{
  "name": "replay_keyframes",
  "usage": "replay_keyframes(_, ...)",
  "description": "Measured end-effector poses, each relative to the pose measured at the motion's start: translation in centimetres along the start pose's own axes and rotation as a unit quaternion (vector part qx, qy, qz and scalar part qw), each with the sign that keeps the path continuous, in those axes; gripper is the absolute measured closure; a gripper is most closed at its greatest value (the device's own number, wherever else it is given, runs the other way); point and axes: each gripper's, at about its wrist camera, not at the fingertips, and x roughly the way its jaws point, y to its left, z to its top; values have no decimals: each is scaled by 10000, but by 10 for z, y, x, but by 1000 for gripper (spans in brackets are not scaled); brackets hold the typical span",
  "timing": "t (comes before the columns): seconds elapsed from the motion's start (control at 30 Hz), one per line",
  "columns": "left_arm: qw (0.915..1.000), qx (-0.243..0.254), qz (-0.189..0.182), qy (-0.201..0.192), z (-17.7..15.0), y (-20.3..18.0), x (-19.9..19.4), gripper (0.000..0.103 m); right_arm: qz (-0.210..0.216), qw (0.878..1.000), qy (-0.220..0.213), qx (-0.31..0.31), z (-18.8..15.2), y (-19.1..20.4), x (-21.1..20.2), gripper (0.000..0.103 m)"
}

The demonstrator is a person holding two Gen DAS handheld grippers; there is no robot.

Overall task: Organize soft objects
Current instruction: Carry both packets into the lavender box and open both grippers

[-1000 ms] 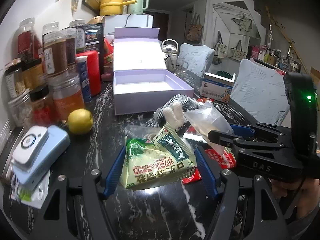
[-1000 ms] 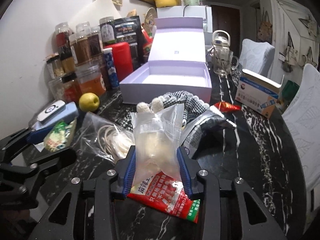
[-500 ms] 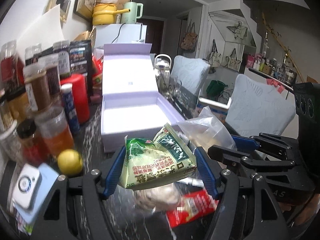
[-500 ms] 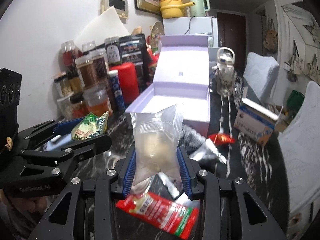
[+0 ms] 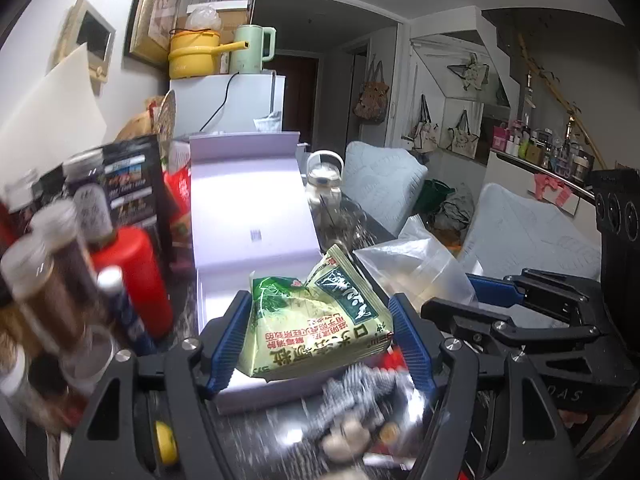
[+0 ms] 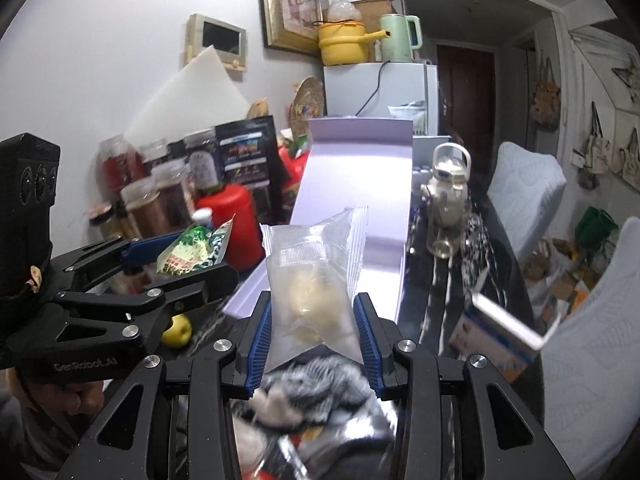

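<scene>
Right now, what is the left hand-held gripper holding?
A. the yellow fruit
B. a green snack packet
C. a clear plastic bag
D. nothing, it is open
B. In the left wrist view the left hand-held gripper has its blue pads pressed on either side of the green snack packet; the clear plastic bag sits in the right hand-held gripper instead.
</scene>
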Motion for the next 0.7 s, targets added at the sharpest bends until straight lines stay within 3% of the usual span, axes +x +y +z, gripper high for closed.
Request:
replay_keyframes(0.37,9994,-219,228,-170,52,36,59,34,29,9998,-193,53,56,-32,52,63)
replay_keyframes(0.7,9969,-523,483,339,57,72,133,34,199,9991,39,379,78,-67,121,63)
